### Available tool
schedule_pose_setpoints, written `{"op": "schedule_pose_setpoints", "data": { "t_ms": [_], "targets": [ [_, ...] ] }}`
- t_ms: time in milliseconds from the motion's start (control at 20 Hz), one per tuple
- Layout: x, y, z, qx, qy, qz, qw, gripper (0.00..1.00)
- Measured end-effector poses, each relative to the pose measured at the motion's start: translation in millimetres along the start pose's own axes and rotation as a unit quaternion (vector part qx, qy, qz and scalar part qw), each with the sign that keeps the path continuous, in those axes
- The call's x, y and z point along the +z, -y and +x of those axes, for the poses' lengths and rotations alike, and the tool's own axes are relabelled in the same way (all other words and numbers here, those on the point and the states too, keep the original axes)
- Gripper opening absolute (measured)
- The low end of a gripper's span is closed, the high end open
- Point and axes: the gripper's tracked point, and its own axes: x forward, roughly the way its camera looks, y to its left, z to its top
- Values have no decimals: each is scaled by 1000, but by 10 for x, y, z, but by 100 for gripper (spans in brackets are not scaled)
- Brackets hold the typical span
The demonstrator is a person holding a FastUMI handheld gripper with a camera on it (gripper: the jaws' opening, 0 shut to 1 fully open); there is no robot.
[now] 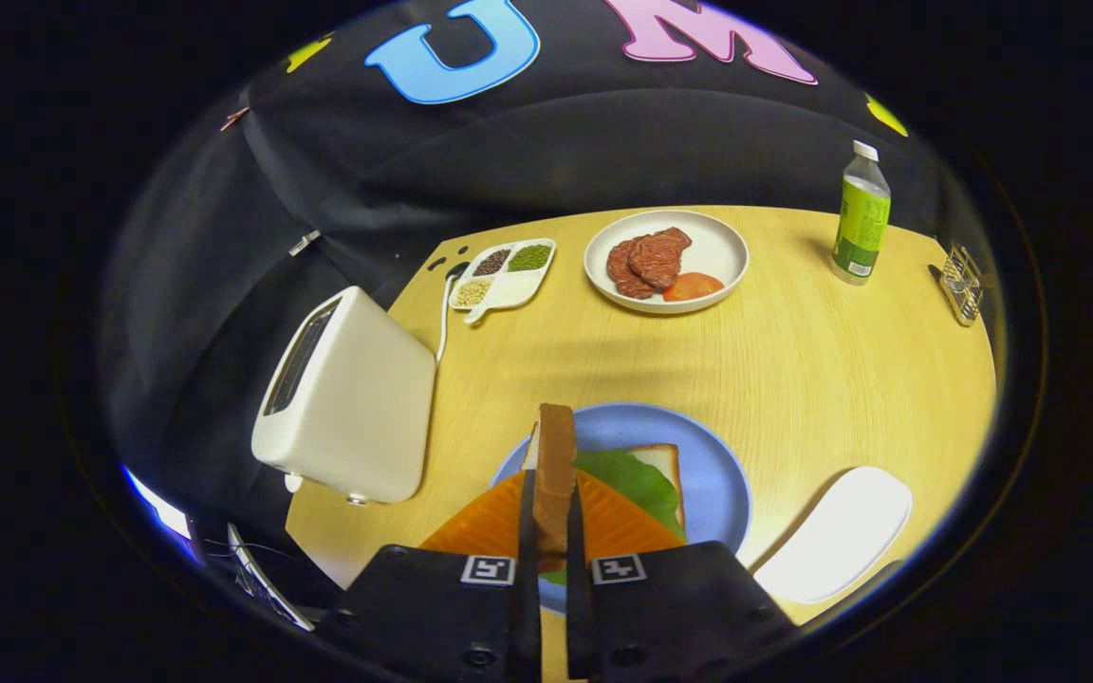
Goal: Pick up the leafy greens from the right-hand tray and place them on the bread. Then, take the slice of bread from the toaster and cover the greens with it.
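Observation:
My gripper point(552, 493) is shut on a slice of bread point(556, 465), held on edge between both fingers so its brown crust faces me. It hangs over the blue plate point(713, 474). On that plate lies another slice of bread point(665, 457) with the leafy greens point(637, 482) spread on top, just ahead of and right of the fingers. The white toaster point(347, 398) stands to the left of the plate, its slot point(300, 356) dark.
A white empty tray point(836, 533) lies right of the blue plate. Farther back are a white plate point(717, 249) with meat slices and tomato, a divided dish of beans point(504, 275), a green-labelled bottle point(861, 216) and a small wire rack point(962, 285). The wooden table's point(793, 360) left edge runs behind the toaster.

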Motion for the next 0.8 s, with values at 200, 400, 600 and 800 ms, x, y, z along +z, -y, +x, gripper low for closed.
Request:
{"op": "schedule_pose_setpoints", "data": {
  "t_ms": [200,400,600,800],
  "targets": [
    [-47,172,-24,-27,-6,1,1000,27],
    [-74,458,-125,-83,-2,-30,996,54],
    [-12,547,-372,-100,16,-54,993,97],
    [332,509,-798,-122,85,-82,985,99]
  ]
}}
